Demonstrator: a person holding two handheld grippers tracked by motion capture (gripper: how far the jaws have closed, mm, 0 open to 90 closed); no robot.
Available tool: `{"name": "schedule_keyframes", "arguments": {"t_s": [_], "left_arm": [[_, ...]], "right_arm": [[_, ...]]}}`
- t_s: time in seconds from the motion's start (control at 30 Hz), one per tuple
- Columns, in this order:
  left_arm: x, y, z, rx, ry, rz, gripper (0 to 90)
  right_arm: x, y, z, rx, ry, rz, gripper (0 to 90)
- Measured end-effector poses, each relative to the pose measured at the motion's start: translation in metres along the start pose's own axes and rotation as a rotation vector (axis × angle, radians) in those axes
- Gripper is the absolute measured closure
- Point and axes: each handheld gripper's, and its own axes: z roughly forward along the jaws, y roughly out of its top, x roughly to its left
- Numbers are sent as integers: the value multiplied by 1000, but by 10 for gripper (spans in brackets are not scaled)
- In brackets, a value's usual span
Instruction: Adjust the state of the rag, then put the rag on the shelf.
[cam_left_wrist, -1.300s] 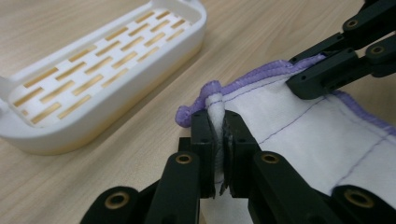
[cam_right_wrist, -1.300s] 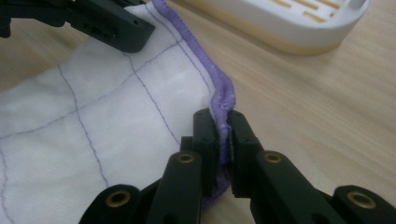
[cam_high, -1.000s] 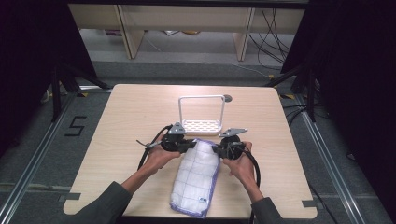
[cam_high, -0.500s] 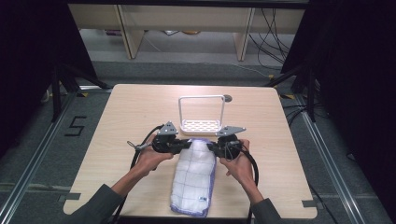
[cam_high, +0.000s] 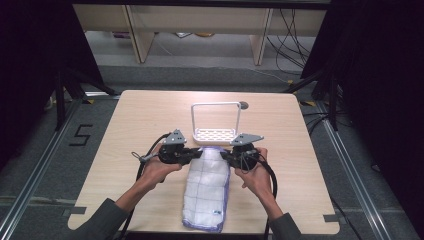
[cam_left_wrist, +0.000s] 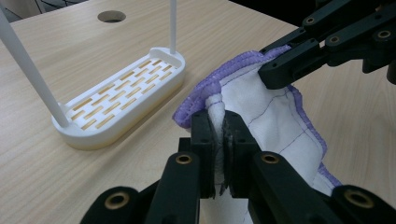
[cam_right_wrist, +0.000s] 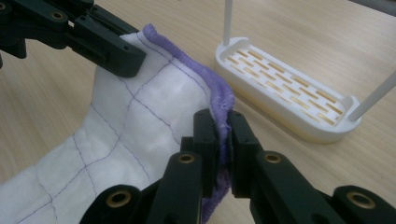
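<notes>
- Since the earlier frame we've lifted the cloth's far end toward the rack.
- Left gripper and right gripper each clamp a far corner, keeping that edge spread.
- Cloth's near end rests on the table.

The high view looks forward and down from above the person's side of the counter, far enough to take in its whole top and the floor past it, with the white rack near the middle. The left gripper view rides low and close on the left claw, facing across toward the rack at its left. The right gripper view sits just as near on the right claw, with the rack at its right. All three share the rack and the cloth beside it.
</notes>
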Motion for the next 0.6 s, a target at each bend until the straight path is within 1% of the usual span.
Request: {"name": "schedule_keyframes", "arguments": {"t_s": [0.07, 0.1, 0.17, 0.2, 0.23, 0.27, 0.3, 0.33, 0.37, 0.4, 0.43, 0.47, 0.5, 0.53, 0.57, 0.6], "left_arm": [[0, 0, -2, 7, 5, 1, 838], [0, 1, -3, -4, 6, -6, 837], [1, 1, -4, -8, 0, -2, 838], [0, 2, -5, -12, 0, -1, 838], [-1, 5, -8, -21, 3, -1, 838], [-2, 6, -10, -19, -1, 0, 838], [-3, 8, -11, -22, 2, 1, 838], [-4, 9, -13, -24, 2, 3, 838], [-5, 11, -15, -26, 0, 6, 838], [-5, 11, -15, -26, 0, 6, 838], [-7, 14, -18, -40, -6, 13, 838], [-7, 14, -18, -40, -6, 13, 838], [-9, 16, -20, -49, -7, 11, 838], [-11, 21, -25, -65, -21, 14, 838], [-13, 24, -27, -75, -21, 12, 839], [-13, 28, -30, -90, -31, 13, 839]], "right_arm": [[0, 1, 1, -1, 2, -9, 846], [1, 2, 0, -1, 3, -4, 846], [3, 4, -1, -22, 2, -16, 846], [3, 4, -1, -22, 2, -16, 846], [4, 7, -4, -22, 6, -29, 847], [5, 8, -6, -31, 8, -37, 847], [7, 9, -8, -35, 3, -36, 847], [8, 10, -9, -49, 4, -45, 847], [9, 11, -12, -52, 8, -50, 847], [11, 13, -15, -52, 6, -40, 847], [12, 14, -17, -61, 2, -52, 847], [13, 16, -20, -65, 2, -61, 847], [15, 18, -23, -73, -1, -61, 847], [15, 20, -26, -75, -1, -67, 847], [17, 21, -30, -81, -1, -55, 848], [17, 23, -34, -93, -1, -66, 848]]}}
